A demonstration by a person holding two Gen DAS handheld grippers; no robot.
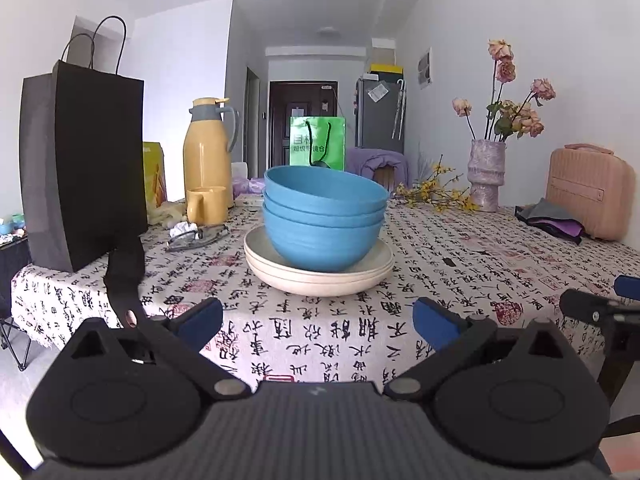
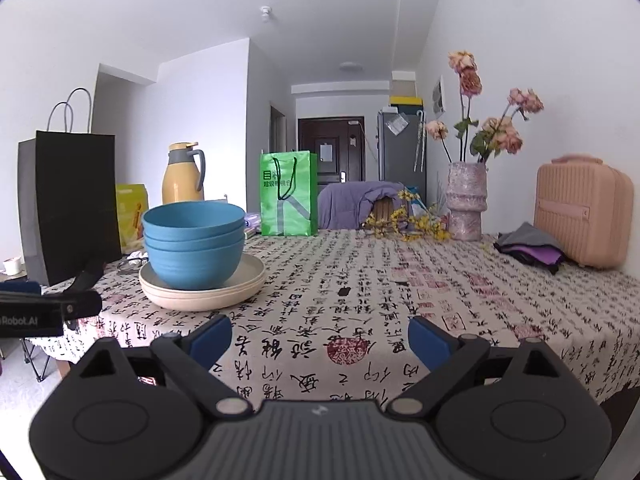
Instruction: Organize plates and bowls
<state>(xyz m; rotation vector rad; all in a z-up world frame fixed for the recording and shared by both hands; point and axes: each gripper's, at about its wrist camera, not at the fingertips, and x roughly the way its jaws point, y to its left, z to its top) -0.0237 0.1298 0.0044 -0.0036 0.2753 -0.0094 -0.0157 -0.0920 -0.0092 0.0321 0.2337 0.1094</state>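
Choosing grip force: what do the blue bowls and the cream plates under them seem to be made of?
Blue bowls: probably matte plastic or plant-fibre composite, given the uniform colour, dull sheen and faint horizontal ridges. Cream plates: likely the same kind of material, with a flat satin finish and no ceramic-style glaze highlights. Neither can be confirmed by sight.

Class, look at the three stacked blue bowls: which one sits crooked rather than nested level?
The top blue bowl. In the left wrist view its rim tilts, higher on the left, while the two bowls beneath nest level on the cream plates.
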